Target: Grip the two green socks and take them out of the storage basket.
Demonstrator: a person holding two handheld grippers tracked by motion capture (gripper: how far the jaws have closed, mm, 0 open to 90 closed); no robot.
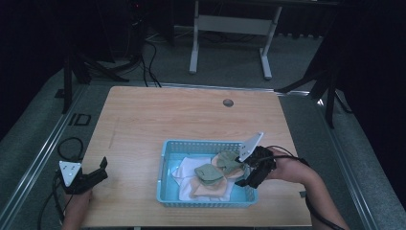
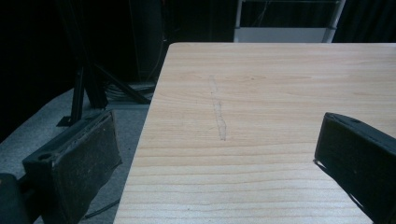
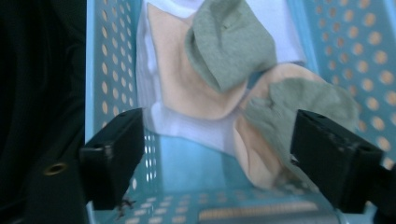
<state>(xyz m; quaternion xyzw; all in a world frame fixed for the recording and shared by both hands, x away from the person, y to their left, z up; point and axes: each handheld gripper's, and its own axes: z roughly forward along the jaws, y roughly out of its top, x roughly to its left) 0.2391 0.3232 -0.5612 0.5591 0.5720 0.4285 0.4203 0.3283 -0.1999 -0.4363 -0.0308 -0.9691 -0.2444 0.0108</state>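
- Left gripper: nearest the camera at the table's front-left corner, jaws spread wide with nothing between them, bare wood ahead. Well apart from the basket, which lies off to its right.
- Basket: pale blue, perforated walls, front-centre of the table. Inside, a heap of small cloth pieces: white ones underneath, peach and grey-green ones on top.
- Nearest grey-green cloth: lies on a peach piece at the basket's right end, crumpled, no clear long axis.
- Right gripper: over the basket's right rim, angled down and leftward into it, jaws apart and empty. In the right gripper view the cloth sits just ahead, toward one jaw rather than centred.
- Judgement: right hand is far nearer; a short push forward, shifted toward that jaw's side, should bracket the cloth.
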